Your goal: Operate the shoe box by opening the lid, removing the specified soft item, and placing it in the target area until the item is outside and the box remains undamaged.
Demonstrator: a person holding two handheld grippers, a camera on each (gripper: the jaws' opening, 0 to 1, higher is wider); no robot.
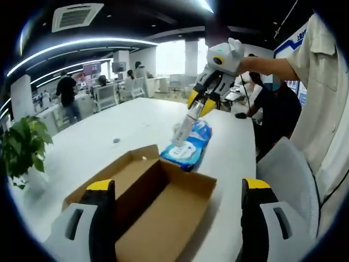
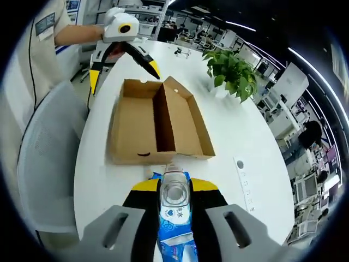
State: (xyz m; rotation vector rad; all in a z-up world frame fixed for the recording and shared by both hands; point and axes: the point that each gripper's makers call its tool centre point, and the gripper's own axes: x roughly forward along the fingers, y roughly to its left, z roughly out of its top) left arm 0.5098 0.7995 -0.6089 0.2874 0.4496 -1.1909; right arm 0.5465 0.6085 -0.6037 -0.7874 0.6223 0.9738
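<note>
Potted plant (image 2: 232, 71) on white table (image 2: 245, 136), grey chair (image 2: 46, 164) beside

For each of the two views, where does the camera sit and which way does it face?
Left gripper view: rides on the left tool, looking over the open cardboard box toward the right tool, which grips a blue packet; a sleeve shows.
Right gripper view: rides on the right tool, looking over the packet toward the box and left tool.
Both share the box, the packet and the white table.
</note>
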